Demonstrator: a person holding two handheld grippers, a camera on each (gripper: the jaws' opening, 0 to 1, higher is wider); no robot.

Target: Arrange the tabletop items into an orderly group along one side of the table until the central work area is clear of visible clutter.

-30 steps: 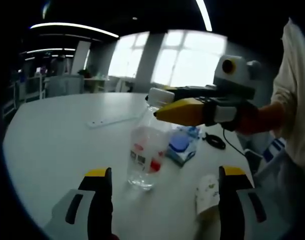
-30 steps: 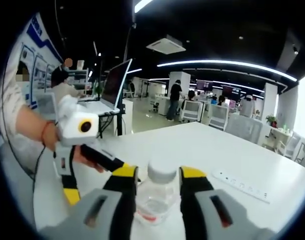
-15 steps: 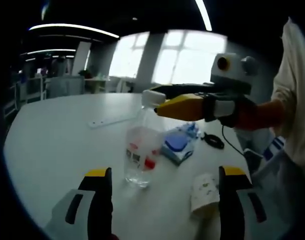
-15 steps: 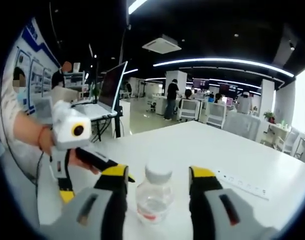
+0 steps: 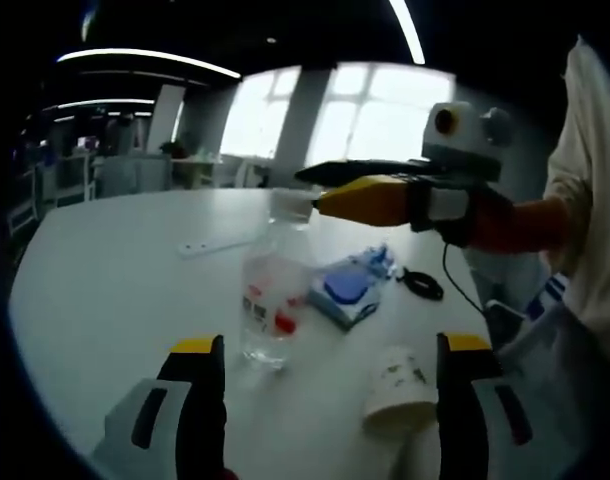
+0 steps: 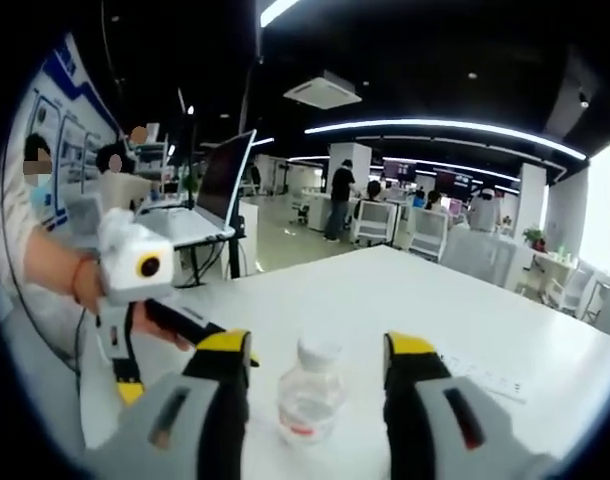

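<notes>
A clear plastic bottle [image 5: 270,300] with a white cap and a red label stands upright on the white table [image 5: 105,290]. My right gripper [image 5: 313,190] reaches in from the right at cap height, just clear of the cap. In the right gripper view its jaws [image 6: 317,345] stand open, with the bottle [image 6: 310,395] a little ahead between them and untouched. My left gripper [image 5: 330,345] is open and holds nothing, on the near side of the bottle. A paper cup [image 5: 397,385] lies on its side by the left gripper's right jaw.
A blue packet [image 5: 345,290] and a black cable [image 5: 420,283] lie beyond the bottle, toward the person's side. A white power strip [image 5: 210,243] lies further out on the table. A laptop [image 6: 220,180] stands on a desk behind, and people sit and stand in the office.
My right gripper's jaws have spread apart from around the bottle's cap and drawn back from it. The bottle stays standing on the table. The left gripper stays open.
</notes>
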